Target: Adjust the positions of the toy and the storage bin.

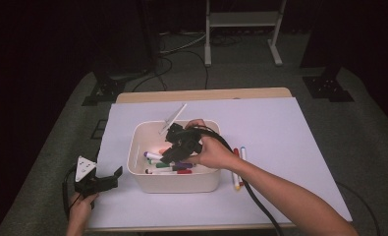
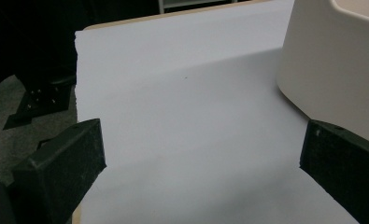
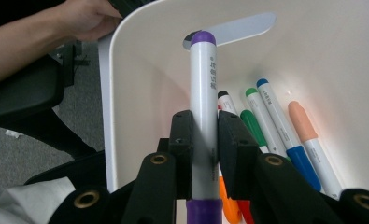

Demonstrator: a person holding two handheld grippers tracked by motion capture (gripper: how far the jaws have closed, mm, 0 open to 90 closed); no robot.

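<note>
Right gripper: clamped tight on a purple-capped marker, both black jaws pressing its white barrel from either side, and it is down inside the bin.
Purple-capped marker: one, held lengthwise between the jaws, cap end pointing at the bin's far wall, purple band showing below the grip.
Bin: one cream-white plastic tub, sitting mid-table on the white sheet; in the high view the right gripper dips over its rim.
Markers lying in the bin: in the right gripper view I count a black-capped one, a green one, a blue one and a peach-capped one side by side on the floor, plus an orange piece poking out under the jaws.
Markers outside the bin: two, lying together on the sheet just right of the tub, beside the right forearm.
Left gripper: jaws spread wide, nothing between them, parked at the sheet's left edge near the bin's left wall.
Left hand: on the handle at the table's near-left corner.
White sheet: one, covering the wooden tabletop.
</note>
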